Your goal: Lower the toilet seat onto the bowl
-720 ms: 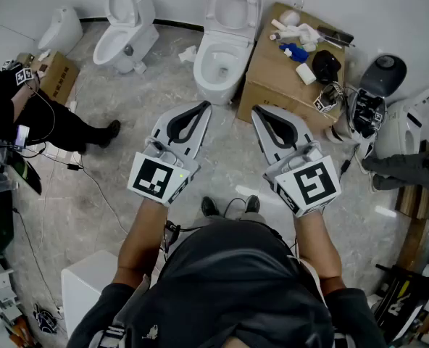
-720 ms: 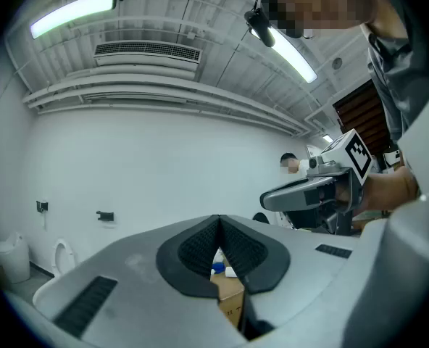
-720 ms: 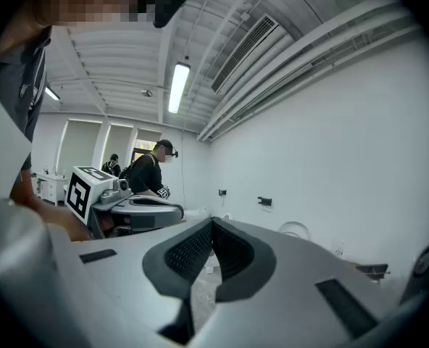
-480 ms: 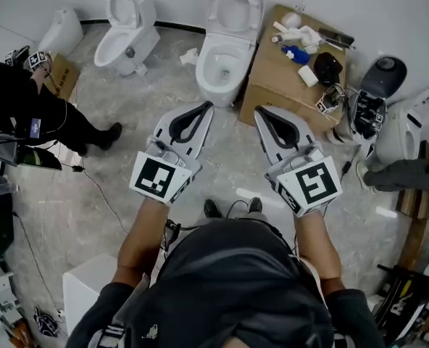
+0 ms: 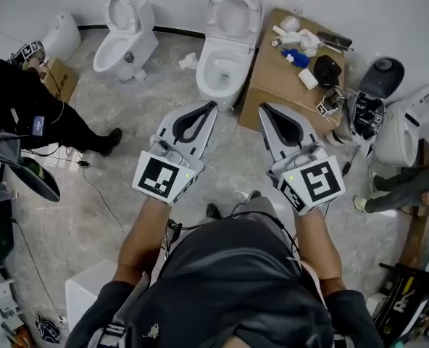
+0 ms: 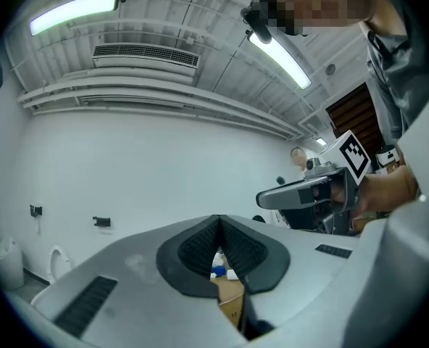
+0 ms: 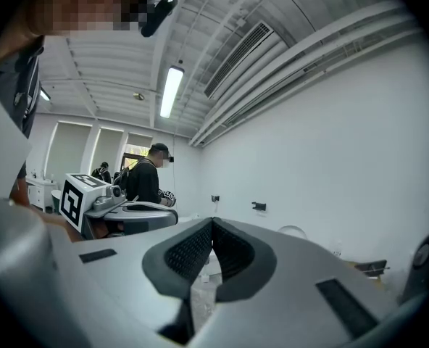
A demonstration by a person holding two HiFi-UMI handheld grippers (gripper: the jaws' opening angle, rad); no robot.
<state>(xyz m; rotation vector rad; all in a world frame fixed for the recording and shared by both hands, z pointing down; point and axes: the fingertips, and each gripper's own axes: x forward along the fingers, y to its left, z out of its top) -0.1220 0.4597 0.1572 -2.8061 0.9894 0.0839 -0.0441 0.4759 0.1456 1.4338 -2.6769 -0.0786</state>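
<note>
A white toilet stands against the far wall, its bowl (image 5: 219,69) open and its seat (image 5: 233,7) raised upright against the tank. My left gripper (image 5: 212,105) and right gripper (image 5: 261,108) are held side by side over the floor just short of the bowl, pointing at it. Both are shut with nothing between their jaws. In the left gripper view the black pads (image 6: 200,249) meet at the tip, and the right gripper (image 6: 312,194) shows to the side. The right gripper view shows its pads (image 7: 189,252) closed too. The toilet is hidden in both gripper views.
A second toilet (image 5: 124,35) stands at the far left. A cardboard box (image 5: 276,85) with bottles and cloths sits right of the bowl. A person in black (image 5: 26,107) crouches at the left. Equipment (image 5: 377,93) and cables crowd the right side.
Both grippers have edged a little forward towards the toilet. The person in black at the left has shifted, and the shoes under me have moved back.
</note>
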